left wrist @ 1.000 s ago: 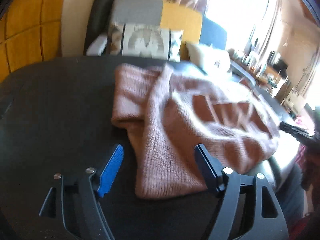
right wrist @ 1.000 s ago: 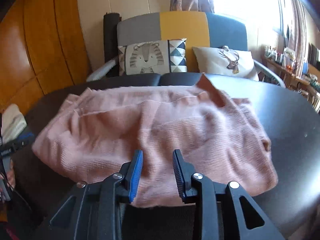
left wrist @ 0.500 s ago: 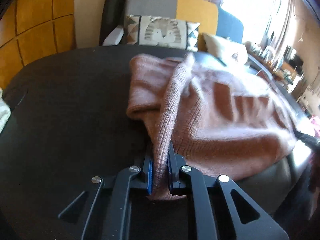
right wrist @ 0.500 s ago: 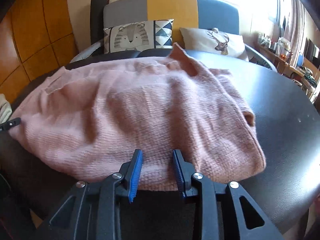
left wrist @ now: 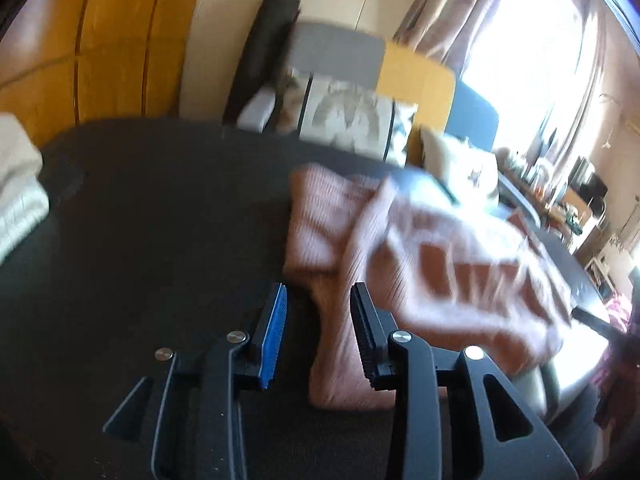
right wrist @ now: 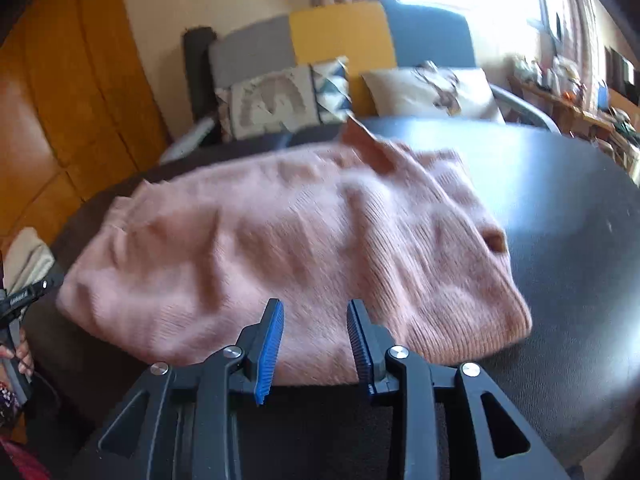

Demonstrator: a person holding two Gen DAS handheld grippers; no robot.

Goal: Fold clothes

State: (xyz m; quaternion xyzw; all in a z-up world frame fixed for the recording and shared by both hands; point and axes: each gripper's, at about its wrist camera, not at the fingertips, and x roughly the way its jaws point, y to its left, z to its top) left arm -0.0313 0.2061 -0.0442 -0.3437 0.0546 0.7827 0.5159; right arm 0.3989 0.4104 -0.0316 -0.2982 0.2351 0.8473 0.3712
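Left tongs (left wrist: 318, 336) stand partly parted, gripping nothing. A narrow tongue of the pink sweater (left wrist: 420, 264) (sleeve or folded edge, blur hides which) runs between the jaws and under the right-hand one. Right tongs (right wrist: 314, 344) also gape, empty, with the sweater's near hem lying just between the pads.

Sweater sits bunched on the dark worktop (left wrist: 152, 232), near its front edge, one flap overlapping the body, a corner peaked up at the back. Both views are smeared by motion.

Judgement: step in hand is taking hold for a fold. To do it well, seat each pair on a single clear edge, not a wad of layers; knit is thick and stretchy, so bite deep enough that it won't slip out. Lift both ends level, carry the fold over together, keep the hem from sliding off the front edge.

Farther off: pale folded cloth (left wrist: 20, 196) at the worktop's left, then a sofa (right wrist: 360, 36) with cushions.
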